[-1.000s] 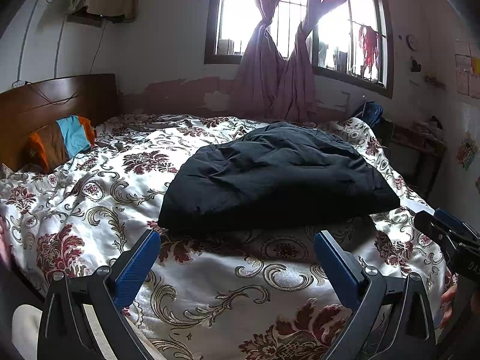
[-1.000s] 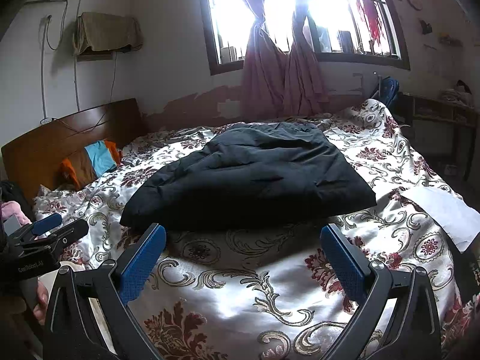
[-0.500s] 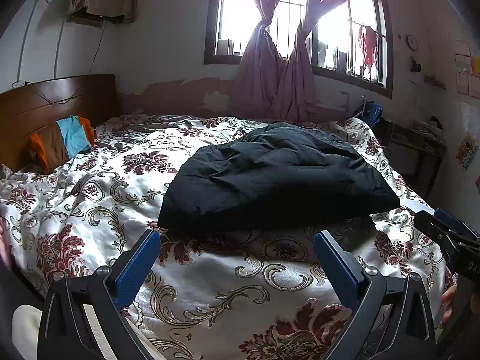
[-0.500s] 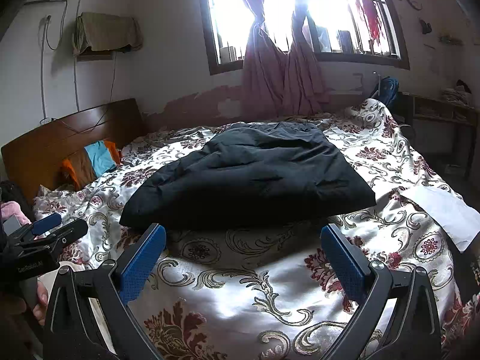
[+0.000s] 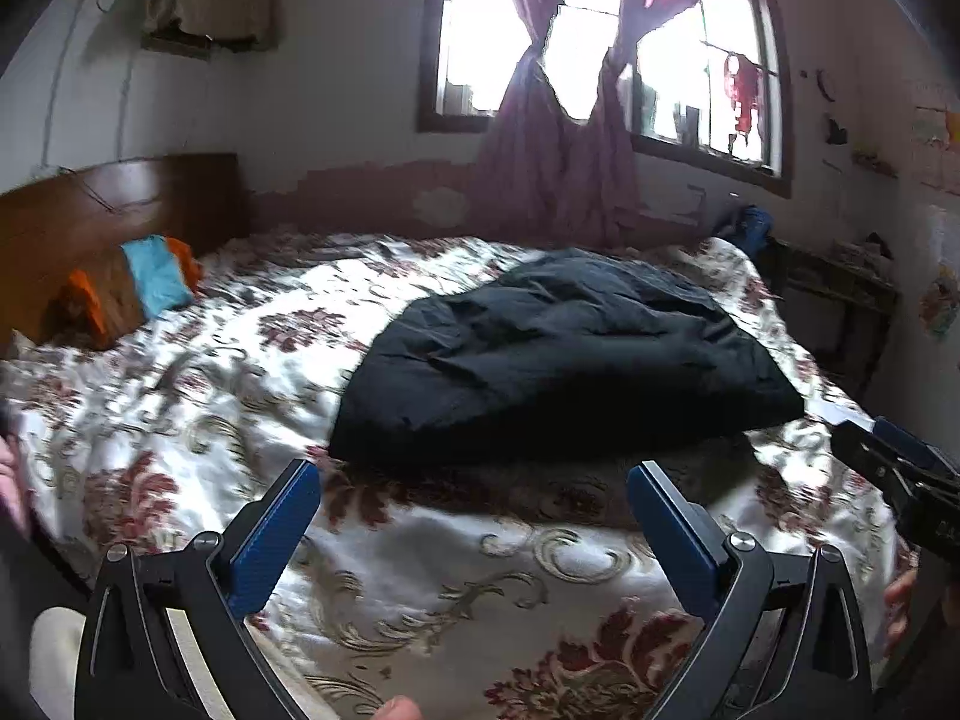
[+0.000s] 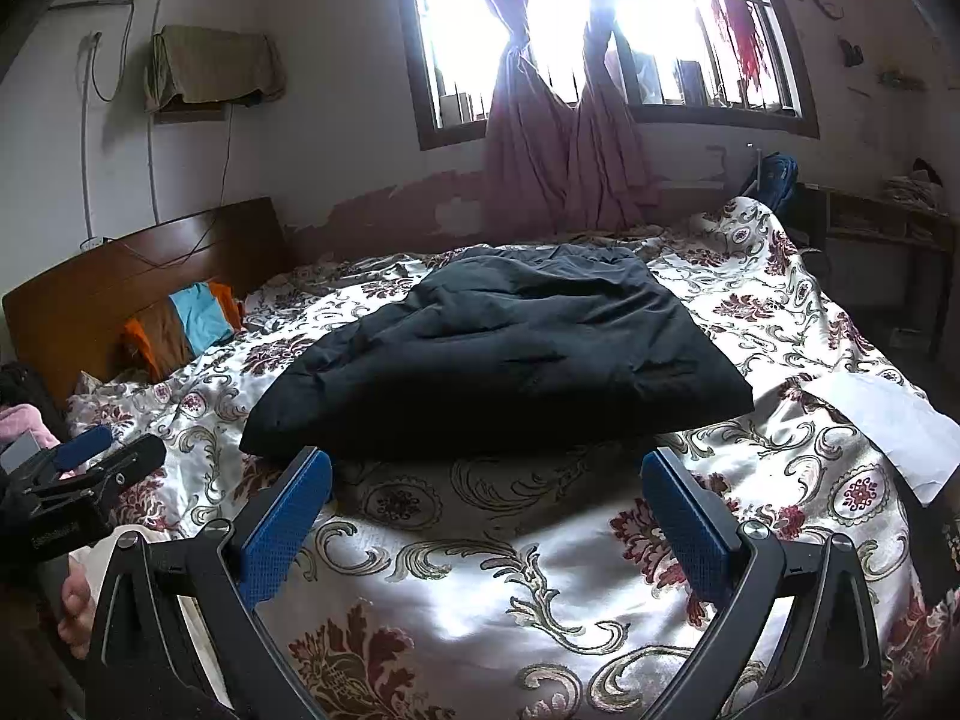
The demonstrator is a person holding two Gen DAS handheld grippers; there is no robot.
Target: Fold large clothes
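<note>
A large dark navy garment [image 5: 558, 360] lies folded in a puffy rectangle in the middle of the bed; it also shows in the right wrist view [image 6: 504, 354]. My left gripper [image 5: 474, 516] is open and empty, held above the bed's near edge, short of the garment. My right gripper [image 6: 486, 510] is open and empty, also just short of the garment's near edge. Each gripper shows at the side of the other's view: the right one [image 5: 900, 480] and the left one [image 6: 84, 468].
The bed has a white floral cover [image 6: 498, 558] and a wooden headboard [image 6: 138, 276] at the left with orange and blue pillows [image 6: 180, 324]. A white cloth [image 6: 894, 426] lies at the bed's right edge. A window with tied curtains [image 6: 564, 138] is behind.
The left wrist view has shifted and blurred slightly, so the left gripper moved a little. The garment has not moved. Both grippers stay open.
</note>
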